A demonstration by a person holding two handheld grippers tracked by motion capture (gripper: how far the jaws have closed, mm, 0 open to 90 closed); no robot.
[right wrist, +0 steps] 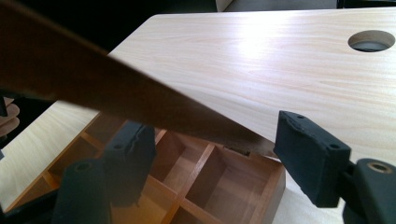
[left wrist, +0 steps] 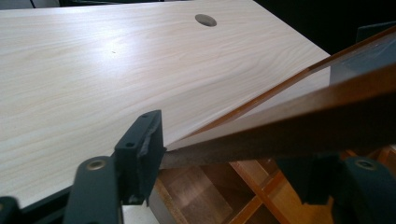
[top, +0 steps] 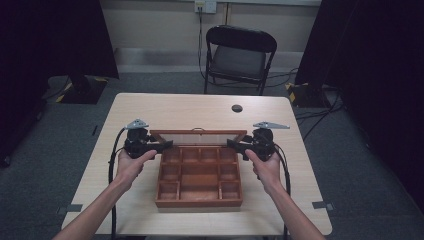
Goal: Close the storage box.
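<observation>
Both forearms extended forward; left tongs (top: pixel 162 146) and right tongs (top: pixel 235 145) point inward, jaws parted.

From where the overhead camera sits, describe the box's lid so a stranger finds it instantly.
On the pale table sits a wooden compartment box. Along its far edge the lid stands raised, a gripper at each end. It is the one framed panel with a clear pane, unlike the divided tray below.

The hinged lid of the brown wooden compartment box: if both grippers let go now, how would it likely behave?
The brown wood-framed lid with a clear panel looks stiff, spanning straight between the left gripper and right gripper. Half raised over the open wooden compartment box, it would probably drop shut. The clear panel may be fragile.
</observation>
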